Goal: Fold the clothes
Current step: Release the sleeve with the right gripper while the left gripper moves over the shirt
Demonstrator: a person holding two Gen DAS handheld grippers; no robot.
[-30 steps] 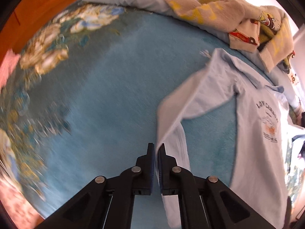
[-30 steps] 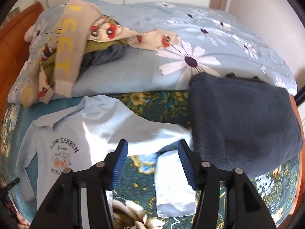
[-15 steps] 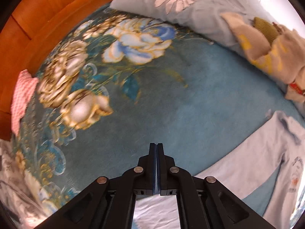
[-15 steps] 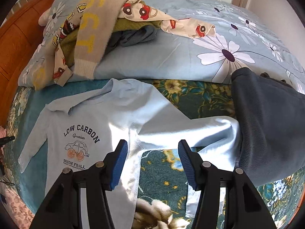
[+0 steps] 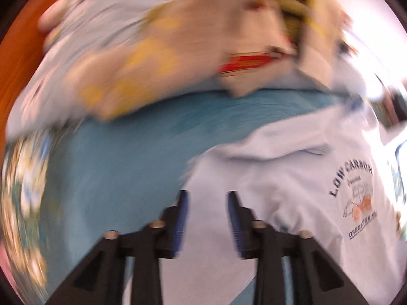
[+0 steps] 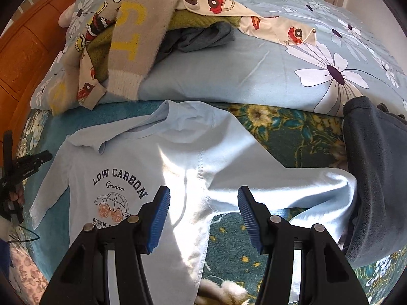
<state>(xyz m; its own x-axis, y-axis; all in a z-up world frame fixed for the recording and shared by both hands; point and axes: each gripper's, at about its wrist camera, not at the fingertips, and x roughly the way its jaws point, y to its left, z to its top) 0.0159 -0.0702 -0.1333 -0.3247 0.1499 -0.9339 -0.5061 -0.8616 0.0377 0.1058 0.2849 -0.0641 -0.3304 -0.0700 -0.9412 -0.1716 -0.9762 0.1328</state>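
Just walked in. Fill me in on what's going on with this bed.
A person with a gripper in each hand is folding clothes. A light blue shirt lies spread face up on the bed. The right gripper hangs open over its middle, holding nothing. The left gripper is opening above the shirt's edge, nothing between its fingers. Unfolded clothes are piled on the pillow.

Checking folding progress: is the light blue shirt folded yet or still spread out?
Spread. The light blue shirt lies flat on the bed, print up, both sleeves out to the sides.
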